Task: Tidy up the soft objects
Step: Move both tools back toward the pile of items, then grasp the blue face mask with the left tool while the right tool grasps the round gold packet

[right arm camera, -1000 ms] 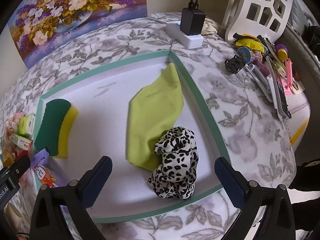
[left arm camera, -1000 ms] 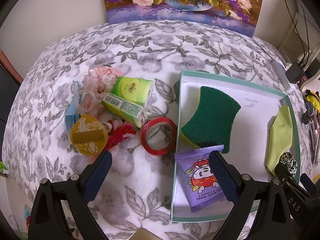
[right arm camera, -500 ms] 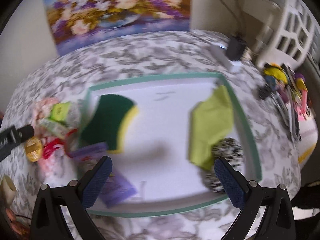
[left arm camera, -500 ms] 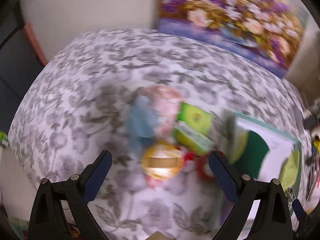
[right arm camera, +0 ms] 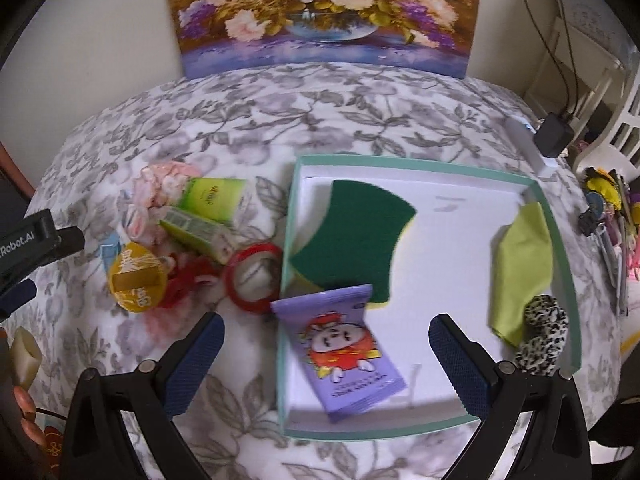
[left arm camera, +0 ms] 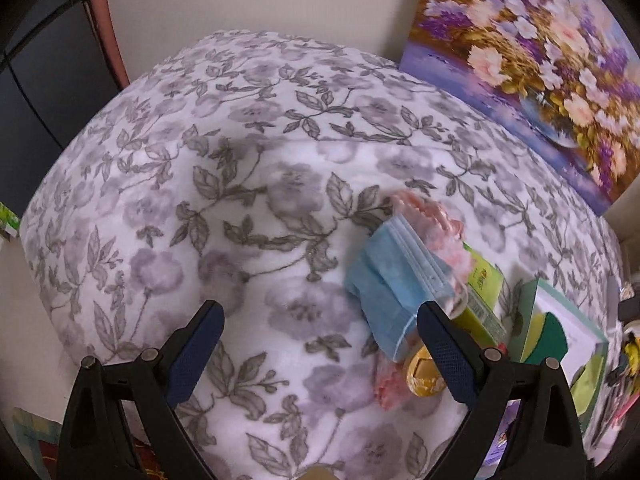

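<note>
A teal-rimmed white tray [right arm camera: 560,236] holds a green sponge [right arm camera: 356,240], a purple wipes packet [right arm camera: 348,356], a lime cloth [right arm camera: 520,260] and a leopard scrunchie [right arm camera: 542,336]. Left of it lie a blue face mask [left arm camera: 396,280], a pink scrunchie [right arm camera: 160,188], green tissue packs [right arm camera: 208,212], a red tape ring [right arm camera: 252,276], a yellow round pack [right arm camera: 136,280] and a red soft item [right arm camera: 188,280]. My left gripper [left arm camera: 320,340] is open, empty, just left of the mask. My right gripper [right arm camera: 326,356] is open, empty, above the tray's near-left corner.
A flower painting [right arm camera: 320,12] leans on the wall behind the floral-covered table [right arm camera: 280,120]. A charger and power strip [right arm camera: 552,136] and a heap of small items [right arm camera: 612,216] sit at the right. The table edge drops off on the left [left arm camera: 36,240].
Both grippers swung to the left. The left view went from the tray to the clutter pile and bare cloth. The right view went from the tray's right end to the whole tray.
</note>
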Available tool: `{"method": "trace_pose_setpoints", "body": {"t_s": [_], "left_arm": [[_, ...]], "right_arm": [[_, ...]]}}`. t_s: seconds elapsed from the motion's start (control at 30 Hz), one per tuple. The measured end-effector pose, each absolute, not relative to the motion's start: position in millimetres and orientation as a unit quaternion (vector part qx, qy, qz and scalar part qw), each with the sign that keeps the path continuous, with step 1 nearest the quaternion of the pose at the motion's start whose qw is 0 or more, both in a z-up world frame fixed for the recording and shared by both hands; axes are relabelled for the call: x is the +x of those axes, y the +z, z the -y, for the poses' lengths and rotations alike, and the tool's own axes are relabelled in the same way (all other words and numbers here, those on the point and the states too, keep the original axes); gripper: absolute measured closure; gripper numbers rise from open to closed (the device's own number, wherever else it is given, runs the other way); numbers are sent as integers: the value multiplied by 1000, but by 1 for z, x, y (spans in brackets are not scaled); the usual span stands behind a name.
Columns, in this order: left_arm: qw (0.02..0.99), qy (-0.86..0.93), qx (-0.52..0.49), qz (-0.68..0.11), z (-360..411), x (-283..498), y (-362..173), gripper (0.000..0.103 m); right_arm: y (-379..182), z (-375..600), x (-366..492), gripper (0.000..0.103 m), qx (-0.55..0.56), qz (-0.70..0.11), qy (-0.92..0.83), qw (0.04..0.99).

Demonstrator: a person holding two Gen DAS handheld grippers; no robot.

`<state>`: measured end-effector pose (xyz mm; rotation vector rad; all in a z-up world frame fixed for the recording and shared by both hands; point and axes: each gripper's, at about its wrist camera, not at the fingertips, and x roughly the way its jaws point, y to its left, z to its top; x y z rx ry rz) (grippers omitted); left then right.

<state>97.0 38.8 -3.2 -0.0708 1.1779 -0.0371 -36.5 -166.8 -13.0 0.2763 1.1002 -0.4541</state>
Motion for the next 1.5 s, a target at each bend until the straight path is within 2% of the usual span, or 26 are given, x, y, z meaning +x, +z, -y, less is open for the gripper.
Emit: {"method": "trace_pose_setpoints", "body": {"t_s": [0.53, 0.97, 1.17, 1.37, 1.43, 1.5], "left_arm": [[807, -38, -92, -582, -54, 118, -22, 6], [784, -7, -85, -614, -76, 127, -37, 6], [762, 1, -107, -639, -83, 130, -53, 6], [742, 10, -127, -658, -88, 130, -60, 6], [744, 6, -126, -656, -87, 129, -58, 6], [746, -3, -130, -653, -84, 130, -57, 6]], "right_arm": [[-26, 134, -2, 0, 132, -524, -163, 826], [-32, 87, 26, 0, 102, -522, -105, 840], [-39, 89, 32, 12, 119, -527, -115, 833], [-44, 86, 37, 35, 129, -531, -106, 831], [-44, 85, 37, 47, 130, -532, -105, 830], [-44, 84, 37, 53, 131, -531, -105, 831]]}}
